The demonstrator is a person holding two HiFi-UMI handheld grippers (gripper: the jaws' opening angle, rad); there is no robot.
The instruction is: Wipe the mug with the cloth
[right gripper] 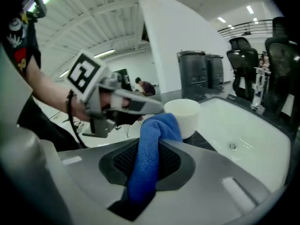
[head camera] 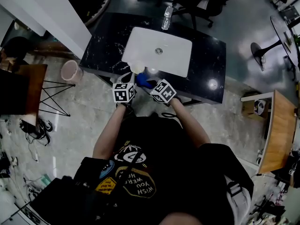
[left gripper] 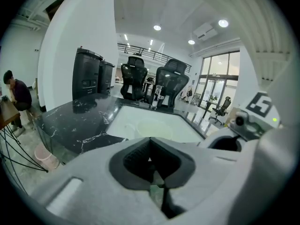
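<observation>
The white mug (head camera: 137, 67) hangs over the counter's front edge, by the sink's near left corner. My left gripper (head camera: 131, 77) reaches it from below. In the right gripper view its fingers (right gripper: 140, 106) end at the mug (right gripper: 183, 117) rim, and the jaws look shut on it. From the left gripper view the jaws stand closed, and the mug is hard to tell apart from the pale basin. My right gripper (right gripper: 147, 165) is shut on the blue cloth (right gripper: 151, 149). The cloth's bunched top sits just beside the mug wall. The cloth (head camera: 144, 82) shows between the two marker cubes.
A white sink basin (head camera: 161, 55) is set in the black marble counter (head camera: 105, 46), with a clear bottle (head camera: 167, 17) at its far edge. A pink bin (head camera: 71, 71) stands on the floor to the left. Office chairs (left gripper: 154, 81) stand behind the counter. A person (left gripper: 18, 92) sits far left.
</observation>
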